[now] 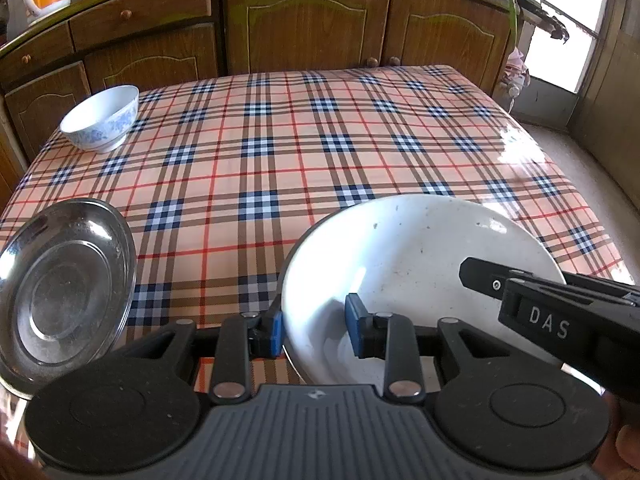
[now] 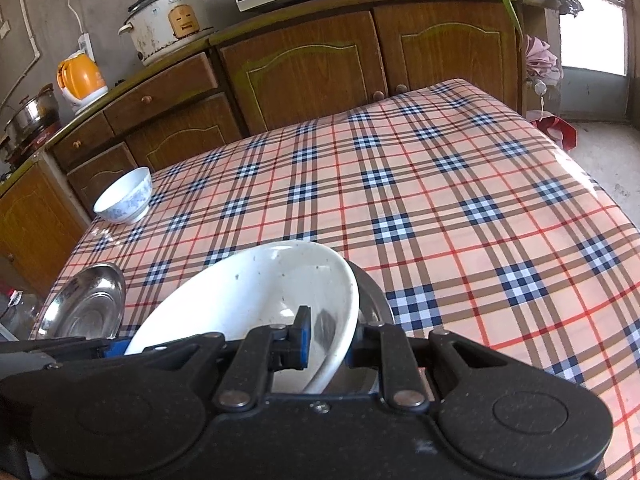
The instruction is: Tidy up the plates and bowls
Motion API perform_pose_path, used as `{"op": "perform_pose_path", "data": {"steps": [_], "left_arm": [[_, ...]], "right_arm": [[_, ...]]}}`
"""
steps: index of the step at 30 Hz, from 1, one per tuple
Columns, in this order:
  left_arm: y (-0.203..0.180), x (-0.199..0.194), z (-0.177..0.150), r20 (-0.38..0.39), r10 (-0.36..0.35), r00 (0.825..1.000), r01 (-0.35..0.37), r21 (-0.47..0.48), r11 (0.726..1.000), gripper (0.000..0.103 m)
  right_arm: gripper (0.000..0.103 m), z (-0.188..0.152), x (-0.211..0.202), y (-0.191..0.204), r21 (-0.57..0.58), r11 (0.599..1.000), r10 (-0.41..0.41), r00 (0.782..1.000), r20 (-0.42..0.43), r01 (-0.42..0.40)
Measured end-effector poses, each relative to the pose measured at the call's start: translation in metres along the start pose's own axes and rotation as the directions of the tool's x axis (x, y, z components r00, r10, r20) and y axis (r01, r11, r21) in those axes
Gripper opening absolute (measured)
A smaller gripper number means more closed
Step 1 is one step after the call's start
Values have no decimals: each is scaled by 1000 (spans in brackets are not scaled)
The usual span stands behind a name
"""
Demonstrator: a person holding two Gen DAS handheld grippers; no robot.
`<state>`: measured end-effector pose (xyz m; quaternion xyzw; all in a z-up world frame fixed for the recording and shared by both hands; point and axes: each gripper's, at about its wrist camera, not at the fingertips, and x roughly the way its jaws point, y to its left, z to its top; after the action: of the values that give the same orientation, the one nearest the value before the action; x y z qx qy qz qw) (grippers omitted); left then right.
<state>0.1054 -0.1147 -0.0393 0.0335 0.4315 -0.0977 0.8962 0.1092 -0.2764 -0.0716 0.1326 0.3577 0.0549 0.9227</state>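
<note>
A white deep plate (image 1: 400, 248) is held over the near edge of the checked table (image 1: 320, 140). My left gripper (image 1: 316, 326) is shut on its left rim, one blue pad inside and one outside. In the right wrist view my right gripper (image 2: 326, 344) is shut on the right rim of the white plate (image 2: 248, 292). A grey metal dish (image 2: 374, 294) shows right under that rim. The right gripper (image 1: 472, 272) also reaches in over the plate from the right in the left wrist view. A steel plate (image 1: 68, 292) lies at the near left corner. A blue-patterned white bowl (image 1: 102, 118) stands at the far left corner.
Wooden cabinets (image 1: 304, 28) run along the far side of the table, close to its edge. On their counter stand an orange kettle (image 2: 80, 76), a rice cooker (image 2: 168, 16) and a steel pot (image 2: 28, 116). A doorway (image 2: 592, 28) opens at the right.
</note>
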Motion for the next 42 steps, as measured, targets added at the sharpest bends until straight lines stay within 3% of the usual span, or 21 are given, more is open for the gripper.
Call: {"op": "perform_pose_path", "data": {"steps": [27,42], "left_arm": [[0,10,6,10,31,999,-31,59,998,32],[-2,9,5,10,20,1000,-20,72,997,42]], "right_arm": [[22,-5,28,-10,54,998,43,997,-61,-40],[18,-7,27,-16,69,996,57,997,-51,-54]]}}
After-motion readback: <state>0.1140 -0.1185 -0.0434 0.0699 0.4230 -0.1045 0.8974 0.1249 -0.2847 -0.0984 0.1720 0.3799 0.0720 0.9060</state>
